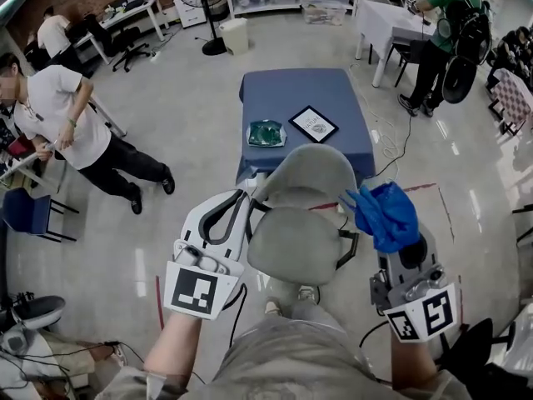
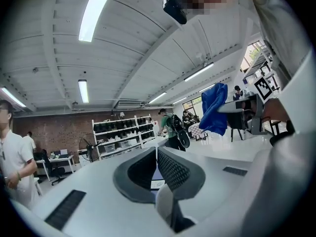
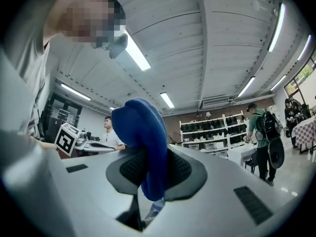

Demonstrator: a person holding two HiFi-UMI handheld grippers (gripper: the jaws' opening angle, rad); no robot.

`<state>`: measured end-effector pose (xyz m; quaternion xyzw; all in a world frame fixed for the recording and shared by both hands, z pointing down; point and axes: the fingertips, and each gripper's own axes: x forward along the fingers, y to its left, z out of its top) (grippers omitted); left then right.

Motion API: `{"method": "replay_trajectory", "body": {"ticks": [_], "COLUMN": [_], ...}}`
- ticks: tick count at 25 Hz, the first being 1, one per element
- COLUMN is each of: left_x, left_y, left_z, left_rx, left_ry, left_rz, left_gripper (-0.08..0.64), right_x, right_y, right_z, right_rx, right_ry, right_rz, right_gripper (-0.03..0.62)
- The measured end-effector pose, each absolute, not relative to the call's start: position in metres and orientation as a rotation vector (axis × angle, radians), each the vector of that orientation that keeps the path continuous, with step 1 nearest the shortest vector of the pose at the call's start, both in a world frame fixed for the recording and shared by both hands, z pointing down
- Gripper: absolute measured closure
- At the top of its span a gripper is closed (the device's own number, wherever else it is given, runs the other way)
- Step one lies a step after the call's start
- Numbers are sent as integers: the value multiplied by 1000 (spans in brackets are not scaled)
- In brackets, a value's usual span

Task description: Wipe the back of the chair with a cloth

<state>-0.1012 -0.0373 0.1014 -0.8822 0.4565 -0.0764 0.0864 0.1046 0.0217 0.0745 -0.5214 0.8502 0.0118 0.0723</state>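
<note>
1. In front of the person, a grey chair [image 1: 291, 244] is seen on the floor, with its backrest [image 1: 312, 177] turned toward a blue desk [image 1: 333, 90].
2. The blue cloth [image 1: 385, 215] is held up at the right side of the backrest. It is bunched and hangs over the claw tips. Contact with the chair cannot be told.
3. The right claw [image 3: 157, 168] is closed on the cloth. In the right gripper view a thick fold is pinched between both dark pads and stands up above them.
4. The left claw [image 2: 157, 169] is closed, with only a thin slit left between the pads and nothing held in it.
5. In the head view the left claw tips are seen at the left edge of the backrest. Touch cannot be confirmed.
6. Both claws are held roughly level, one on each side of the chair.
7. A green object [image 1: 266, 133] and a dark-framed flat item [image 1: 313, 124] are laid side by side on the desk, apart from each other.
8. A person in a white shirt [image 1: 58, 127] is seen far left, well apart from the chair.
9. A person in a green top [image 1: 445, 23] with a backpack is seen far right, by a white desk [image 1: 379, 19].
</note>
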Motion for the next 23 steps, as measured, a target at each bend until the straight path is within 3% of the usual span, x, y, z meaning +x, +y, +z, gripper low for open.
{"method": "replay_trajectory", "body": {"ticks": [23], "left_x": [-97], "left_y": [-35], "left_z": [105], "left_rx": [-2633], "left_ry": [1365], "left_rz": [-264], "left_gripper": [534], "right_x": [96], "right_y": [10], "right_z": [94], "right_rx": [-1554], "right_ry": [2640], "right_rz": [41], "right_gripper": [503]}}
